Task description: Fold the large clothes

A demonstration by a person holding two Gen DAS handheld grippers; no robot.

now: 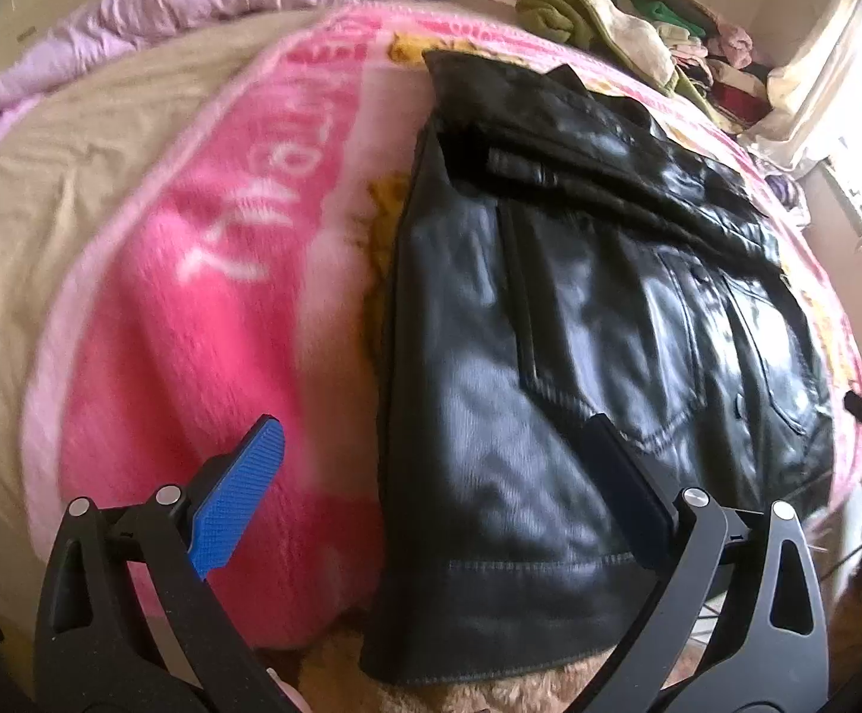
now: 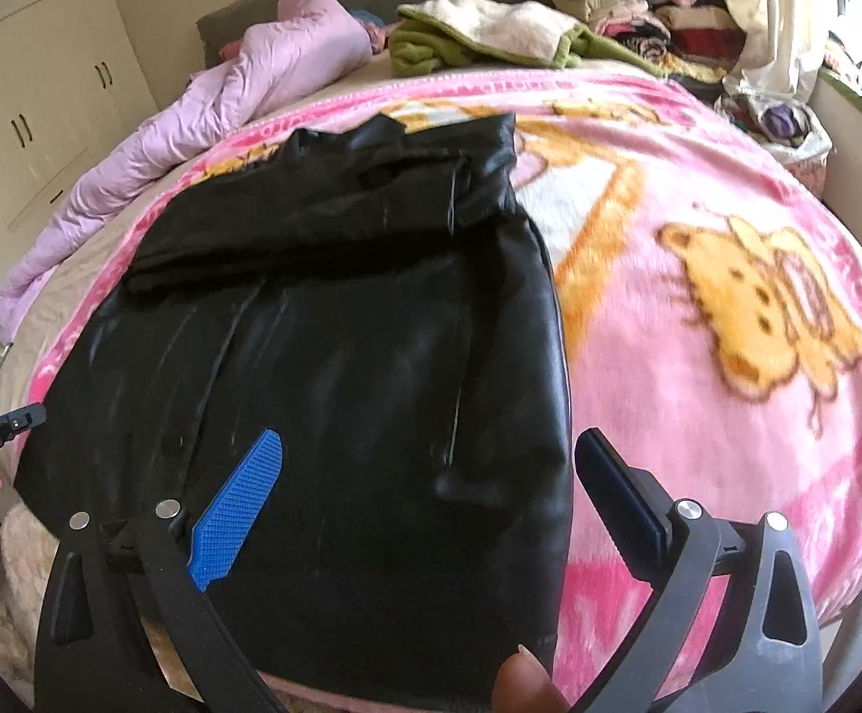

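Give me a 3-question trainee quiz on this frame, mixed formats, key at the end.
1. True or false: the left gripper is clamped on the black leather jacket.
2. Multiple choice: what does the jacket lie on? A) bare wooden floor B) pink cartoon blanket C) a chair
3. Short answer: in the right wrist view, over which part of the jacket does the right gripper hover, and how do its jaws stand?

Key
1. False: both jaws stand wide apart, gripping nothing.
2. B
3. Over the near hem end, by the jacket's right-hand edge; jaws open, nothing between them.
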